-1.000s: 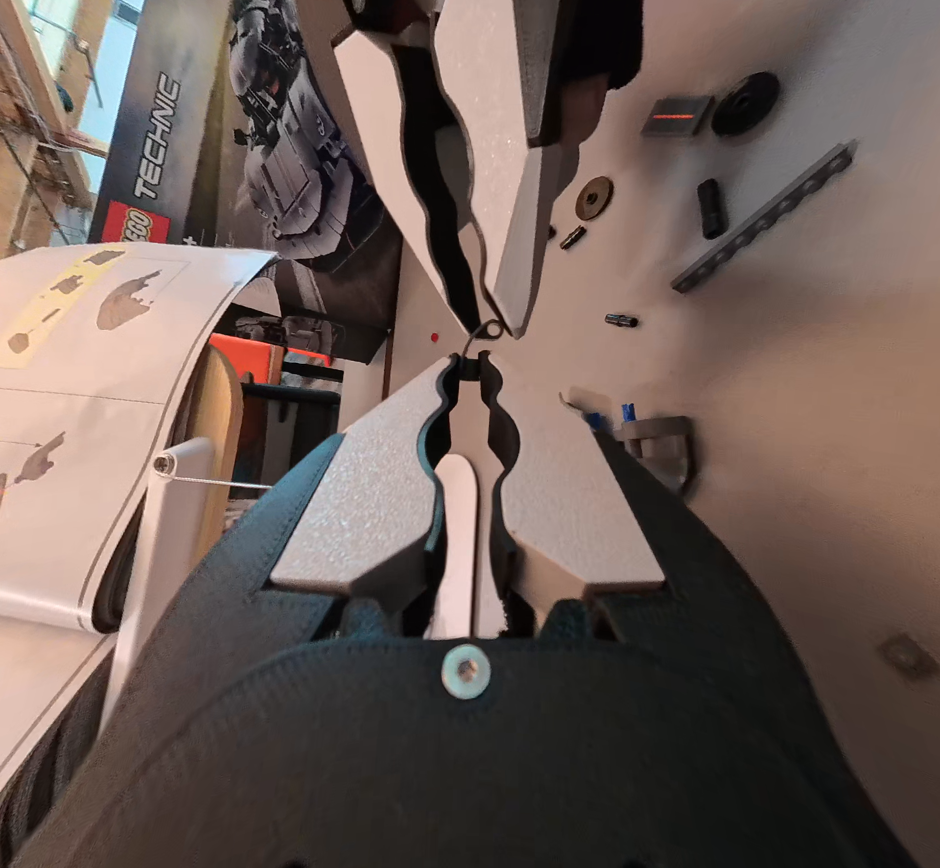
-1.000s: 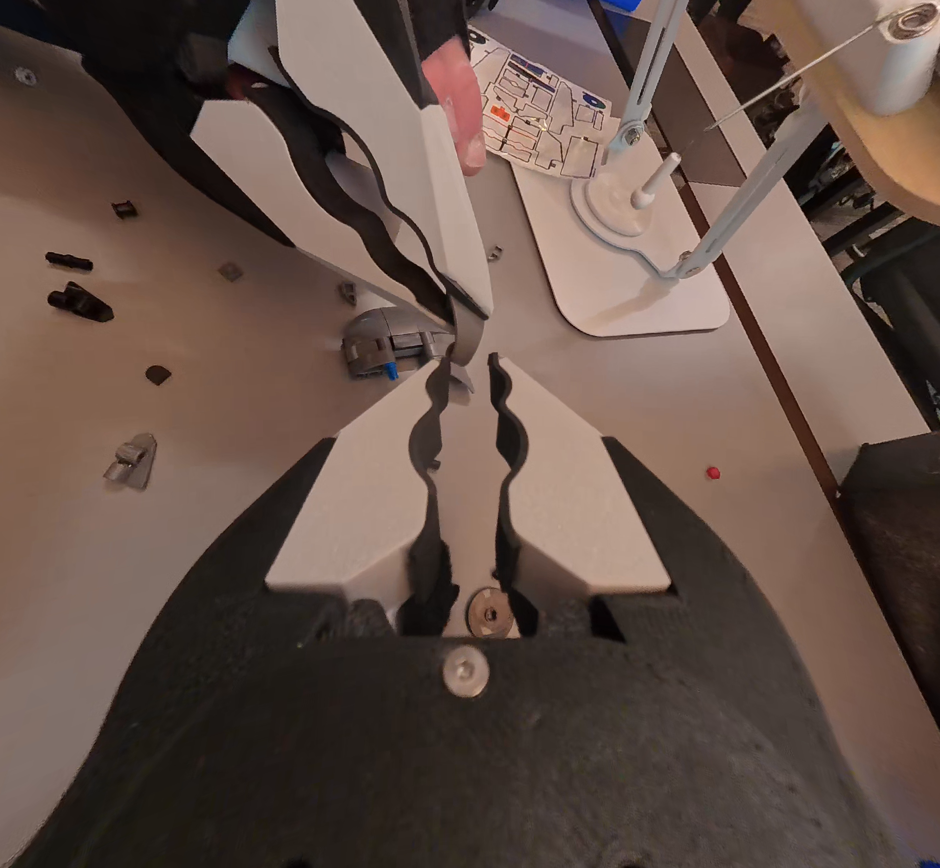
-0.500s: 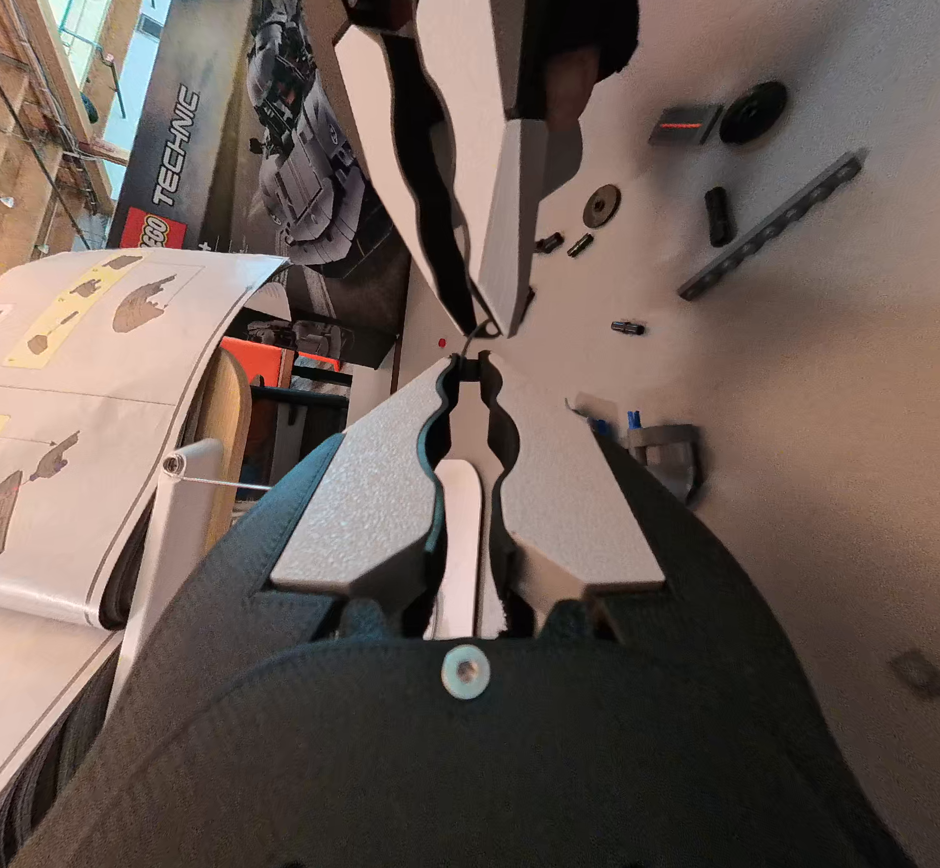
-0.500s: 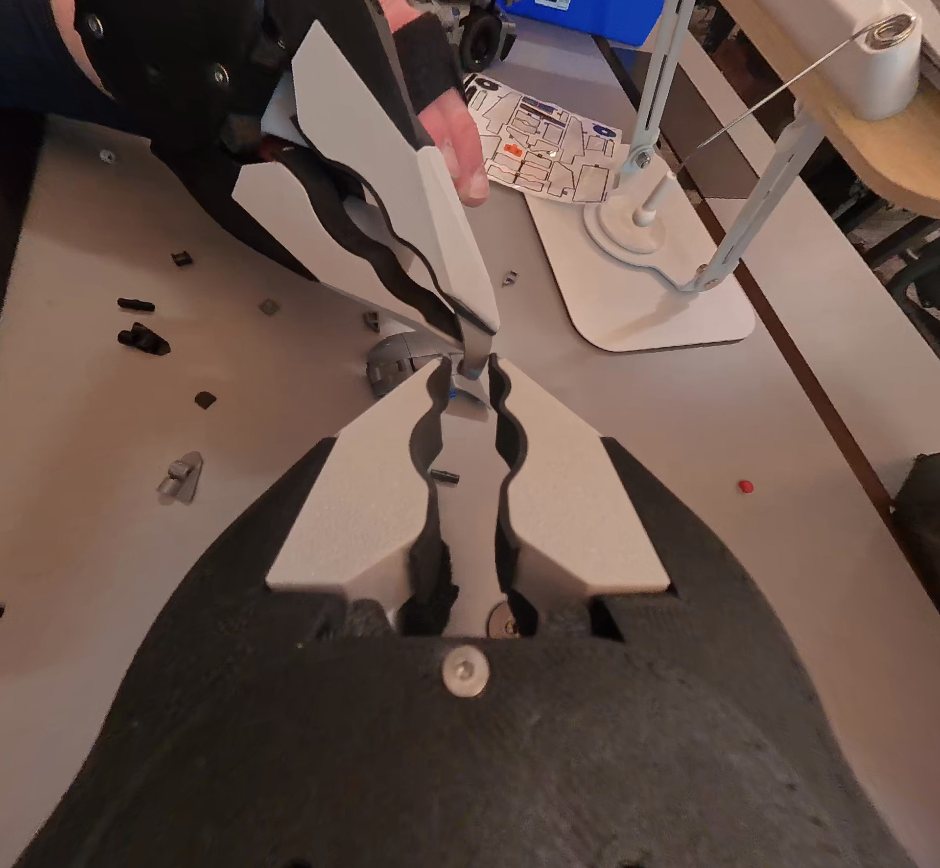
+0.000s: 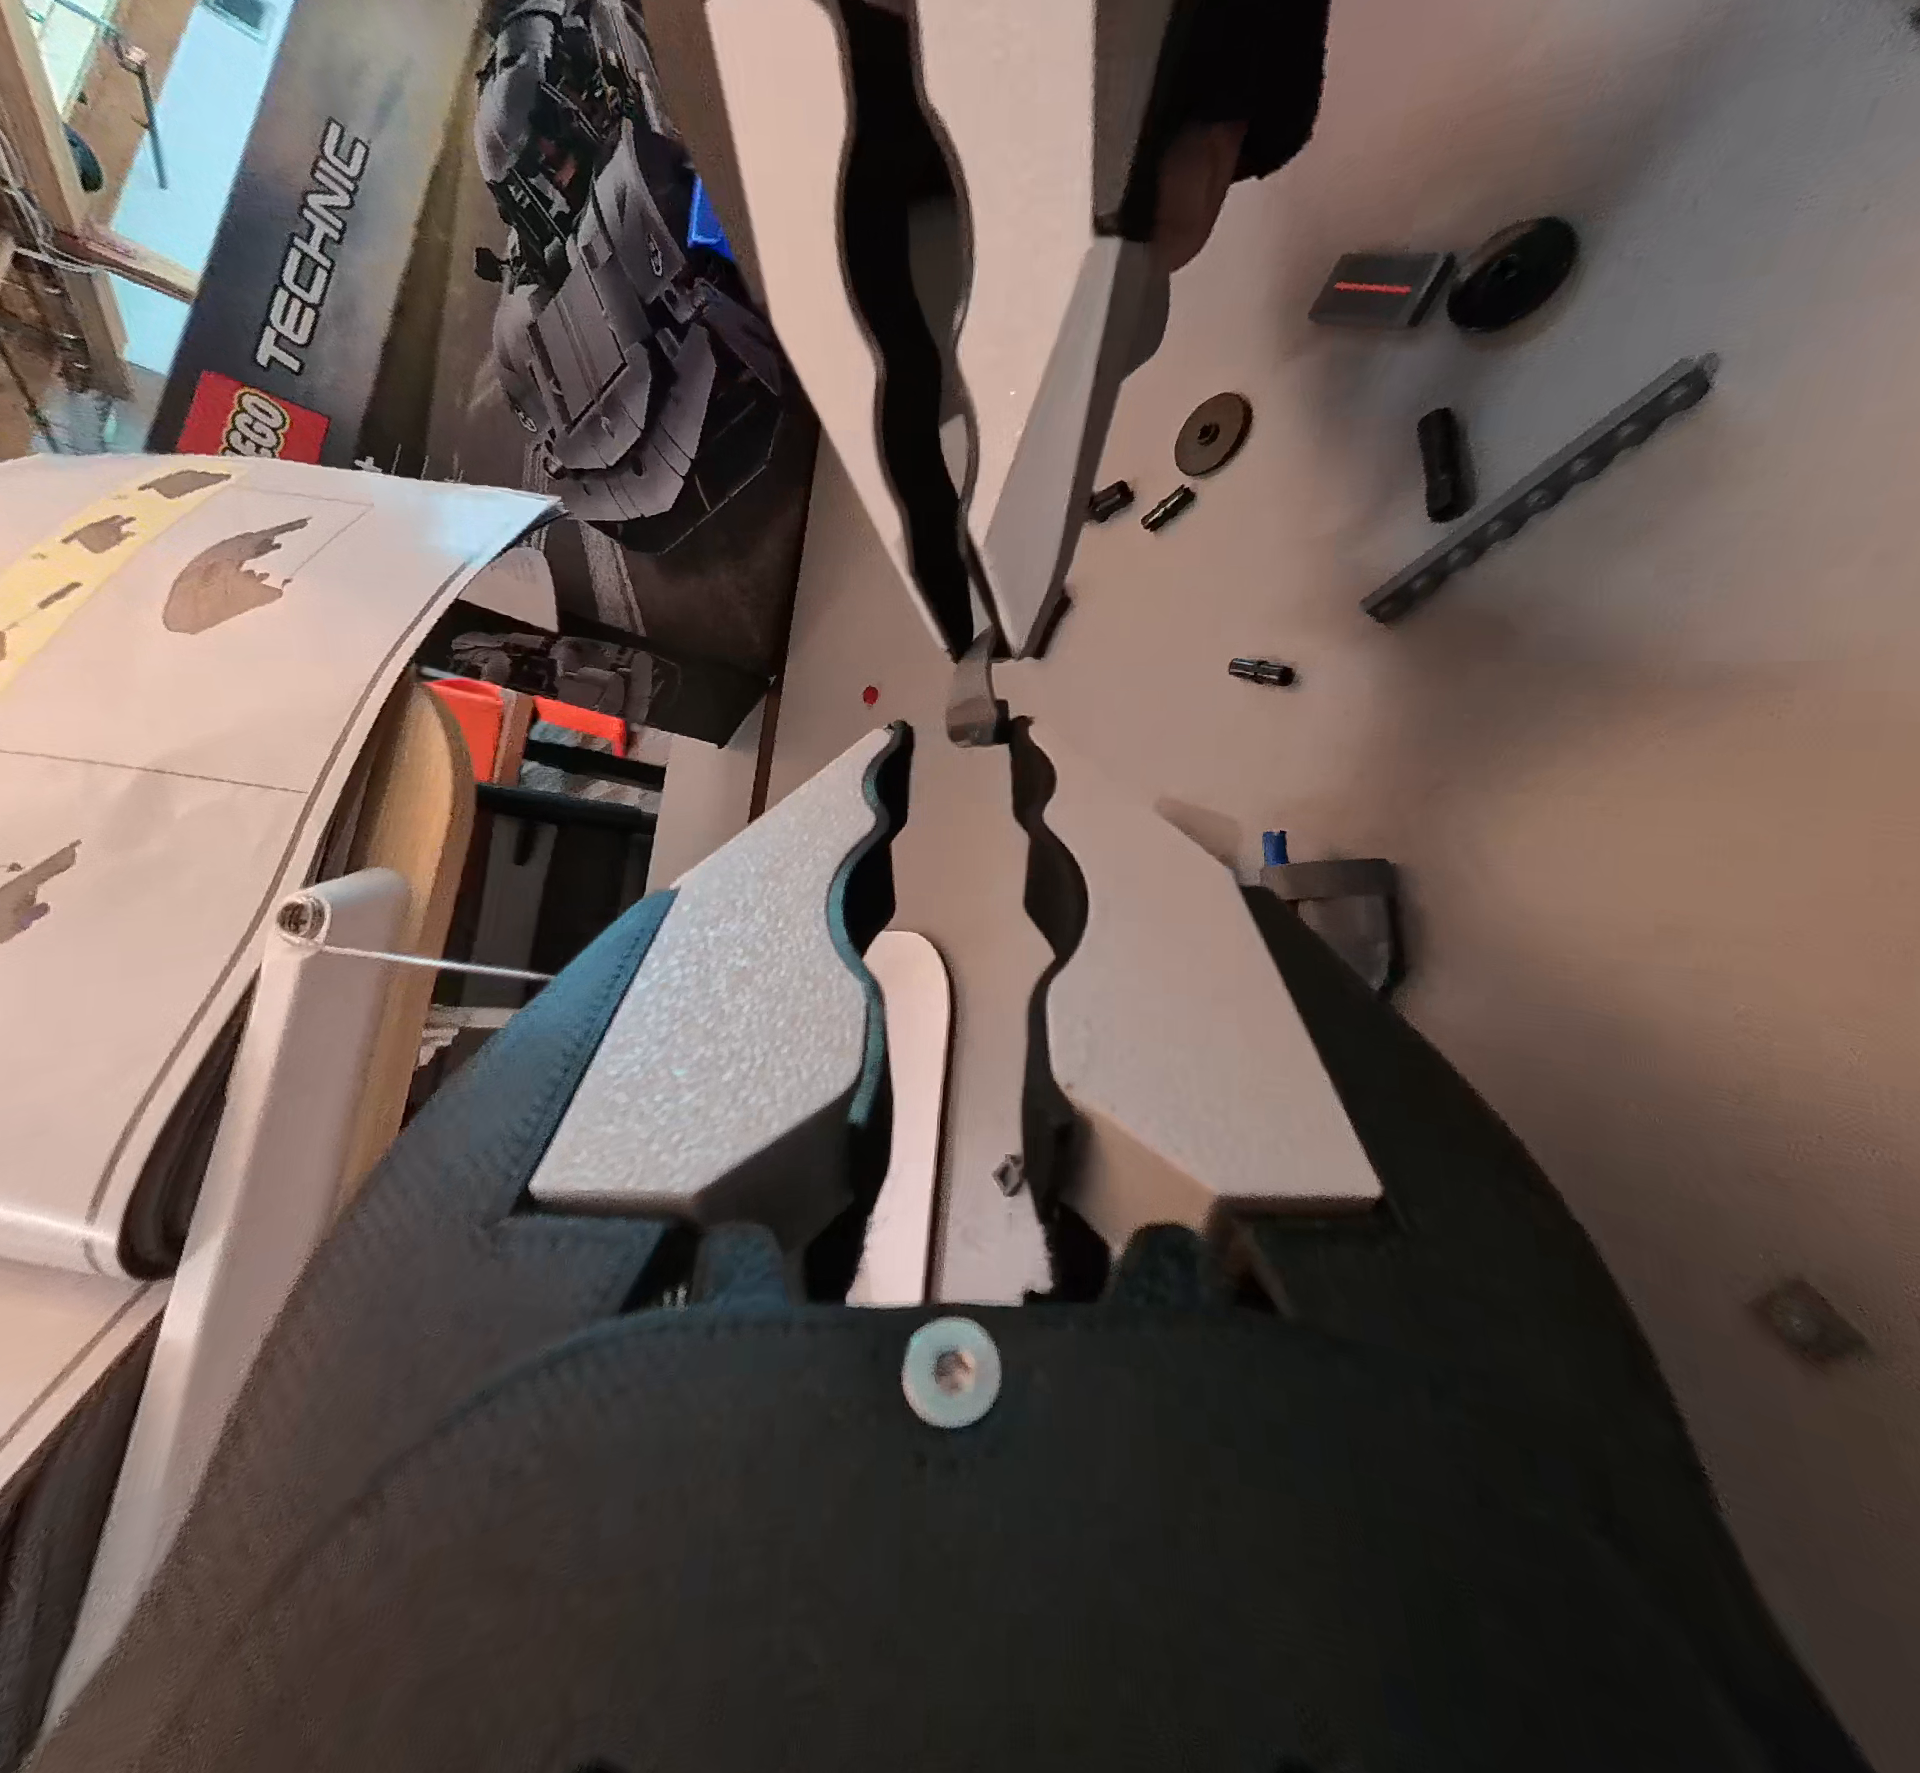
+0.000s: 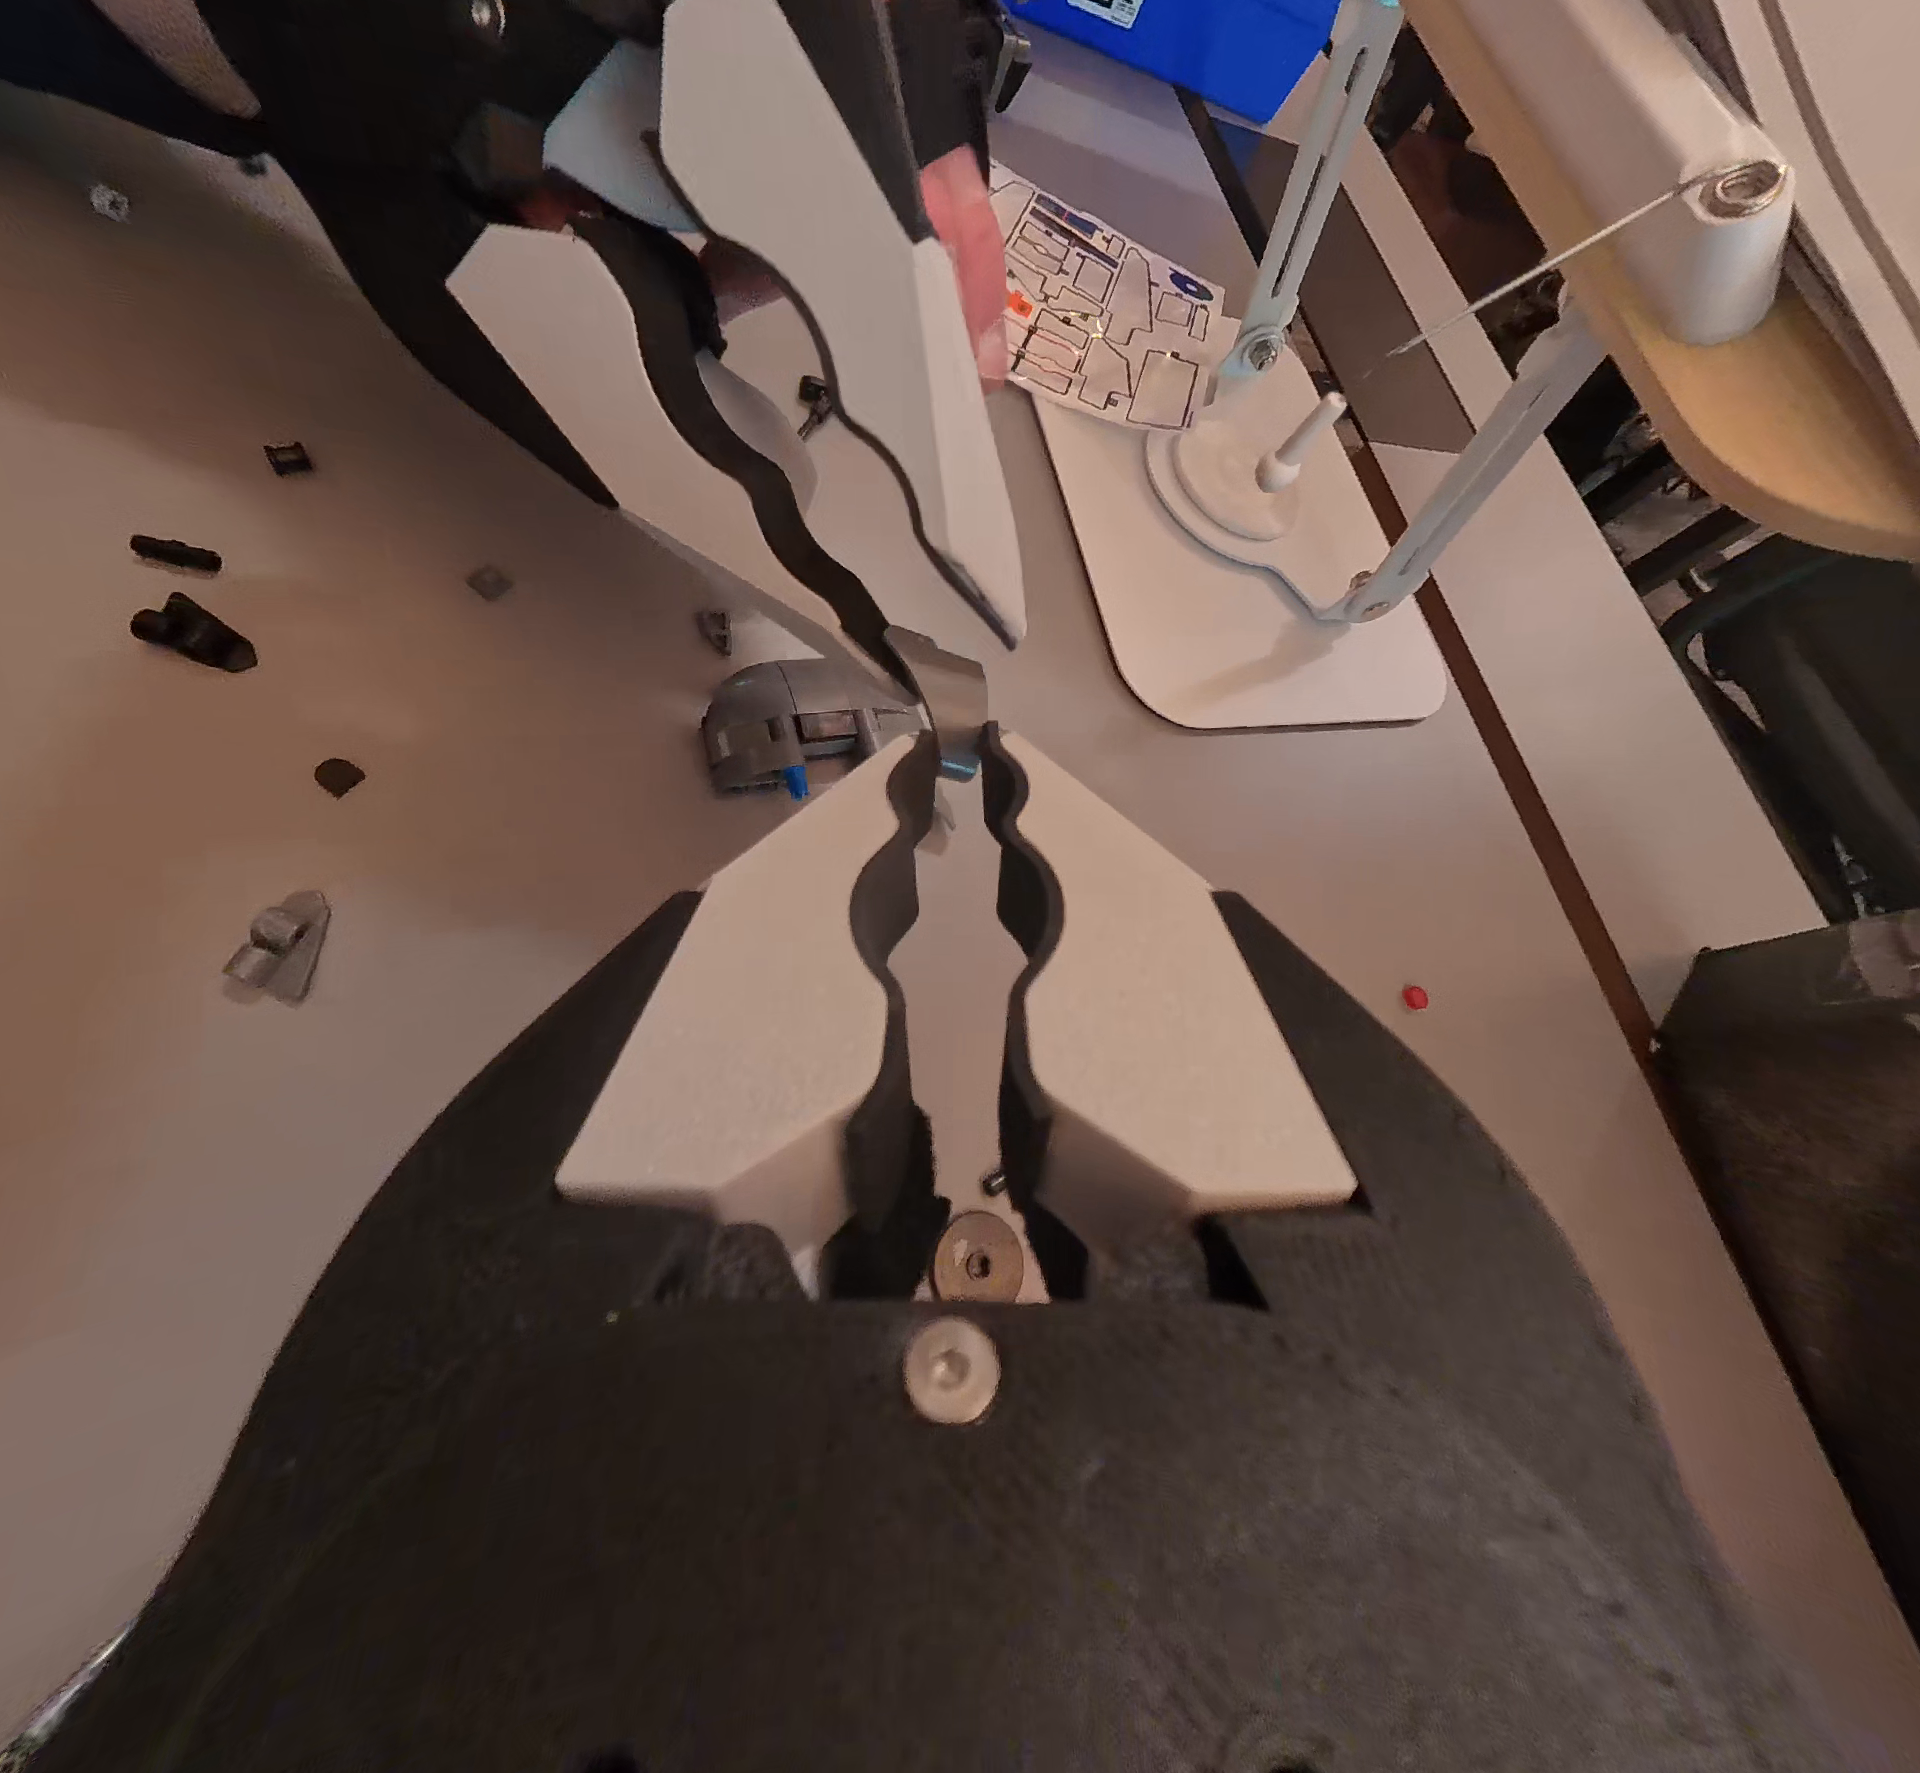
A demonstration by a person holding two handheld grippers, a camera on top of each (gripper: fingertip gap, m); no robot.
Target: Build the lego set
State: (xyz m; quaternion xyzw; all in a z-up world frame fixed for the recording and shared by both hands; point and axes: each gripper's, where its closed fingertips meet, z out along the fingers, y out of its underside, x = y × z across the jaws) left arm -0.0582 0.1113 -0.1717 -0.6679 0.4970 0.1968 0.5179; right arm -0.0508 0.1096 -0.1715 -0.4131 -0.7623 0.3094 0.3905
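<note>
Nearest in the right wrist view, the right gripper point(image 6: 956, 744) has its fingers drawn narrow on a small curved grey lego piece with a blue pin at its lower end point(image 6: 951, 700), held up clear of the pale grey table point(image 6: 156, 1152). The left gripper point(image 5: 954, 736) meets it tip to tip from the far side. Its fingers are parted, and one fingertip touches or nearly touches the piece without clamping it. The two tools point at each other, both tilted down towards the table.

Just behind and to the left of the held piece, a small grey rounded sub-assembly with a blue pin point(image 6: 790, 736) lies on the table, the only built portion in view. The held piece probably belongs on it, but it is not yet attached.

The build looks early. Many parts lie loose: a grey wedge-shaped part point(image 6: 275, 944) and black connectors point(image 6: 192, 632) to the left, a tiny red stud point(image 6: 1413, 998) to the right, and, in the left wrist view, a long dark grey holed beam point(image 5: 1538, 487), short black pins point(image 5: 1262, 672) and a black disc point(image 5: 1210, 433) well apart.

Farther off, an unused sticker sheet point(image 6: 1101, 321) lies by a white stand base point(image 6: 1247, 643). The open instruction booklet point(image 5: 156, 684) rests on that stand, and the dark set box point(image 5: 468, 269) stands behind
</note>
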